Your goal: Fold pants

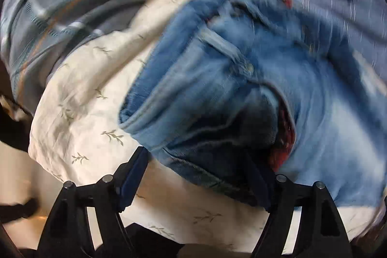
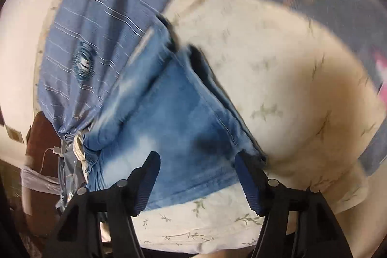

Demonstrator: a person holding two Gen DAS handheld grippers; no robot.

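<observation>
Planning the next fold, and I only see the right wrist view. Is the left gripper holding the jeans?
Observer: No, the left gripper is open. A folded edge of the jeans lies between its fingers, unpinched.
Operator: Which end of the jeans?
Observer: It looks like the waist end, because a small metal button shows.
Operator: Anything inside?
Observer: Red patterned fabric peeks from the opening.
</observation>
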